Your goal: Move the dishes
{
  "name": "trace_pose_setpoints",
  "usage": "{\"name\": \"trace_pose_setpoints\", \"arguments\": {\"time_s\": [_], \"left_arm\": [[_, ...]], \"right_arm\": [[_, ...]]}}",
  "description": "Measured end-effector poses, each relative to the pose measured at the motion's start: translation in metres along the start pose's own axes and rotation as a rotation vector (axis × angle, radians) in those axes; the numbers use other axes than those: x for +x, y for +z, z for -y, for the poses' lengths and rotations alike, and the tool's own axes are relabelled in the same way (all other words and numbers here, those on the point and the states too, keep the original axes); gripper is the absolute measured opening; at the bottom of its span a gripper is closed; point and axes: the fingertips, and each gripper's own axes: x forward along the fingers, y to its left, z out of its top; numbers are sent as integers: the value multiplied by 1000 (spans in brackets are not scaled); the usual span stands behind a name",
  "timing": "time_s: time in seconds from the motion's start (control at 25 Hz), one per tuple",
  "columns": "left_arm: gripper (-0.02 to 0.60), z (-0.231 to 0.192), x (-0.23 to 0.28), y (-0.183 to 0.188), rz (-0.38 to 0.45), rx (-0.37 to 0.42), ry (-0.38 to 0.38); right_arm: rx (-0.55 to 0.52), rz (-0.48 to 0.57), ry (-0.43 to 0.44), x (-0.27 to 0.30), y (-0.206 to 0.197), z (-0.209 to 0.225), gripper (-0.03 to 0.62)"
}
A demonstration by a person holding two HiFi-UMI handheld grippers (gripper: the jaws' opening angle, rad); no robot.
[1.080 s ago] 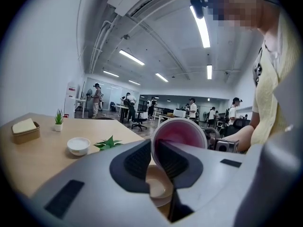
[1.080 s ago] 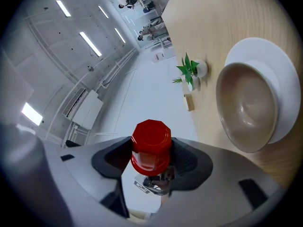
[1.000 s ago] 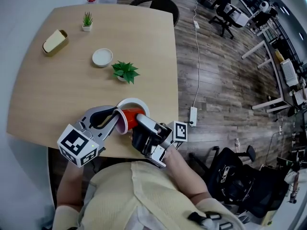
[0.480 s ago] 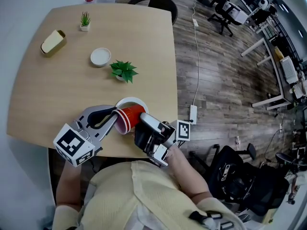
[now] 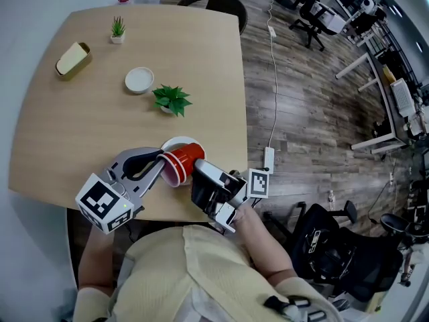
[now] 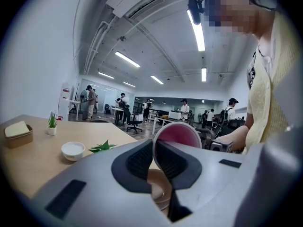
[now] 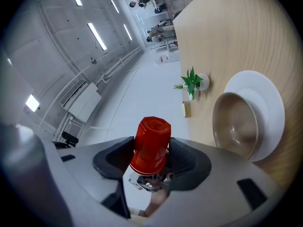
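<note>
The red plastic cup (image 5: 182,165) hangs on its side over a tan bowl (image 7: 234,124), which sits on a white round plate (image 7: 272,103) at the five o'clock edge of the pale wooden counter (image 5: 80,133). The left tongs (image 5: 161,165) pinch the cup's rim wall, nearly closed, and have just been tightening. The right tongs (image 5: 199,173), spread wide, have just been closing and press both sides of the cup's body.

This looks like a hand-over of the cup. The next move probably calls for one pair to let go while the other holds firm and carries the cup clear of the bowl.

At twelve o'clock from the cup stands a leafy green potted plant (image 5: 171,99), the nearest obstacle across the counter. A small white dish (image 5: 139,80) lies at eleven, with a little grass pot (image 5: 118,29) and a yellow block in a holder (image 5: 73,59) beyond
</note>
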Motion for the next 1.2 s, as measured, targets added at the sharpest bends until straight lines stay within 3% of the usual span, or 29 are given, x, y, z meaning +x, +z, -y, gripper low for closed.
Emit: {"name": "trace_pose_setpoints", "arguments": {"time_s": [0.48, 0.76, 0.96, 1.2], "left_arm": [[38, -9, 1, -6, 2, 73, 96], [58, -10, 3, -13, -23, 68, 102], [58, -12, 2, -13, -17, 20, 81], [48, -14, 0, -9, -19, -90, -8]], "right_arm": [[18, -37, -9, 5, -8, 6, 229], [26, -76, -3, 9, -17, 6, 227], [36, -75, -1, 10, -18, 6, 227], [27, -50, 3, 12, -15, 5, 230]]}}
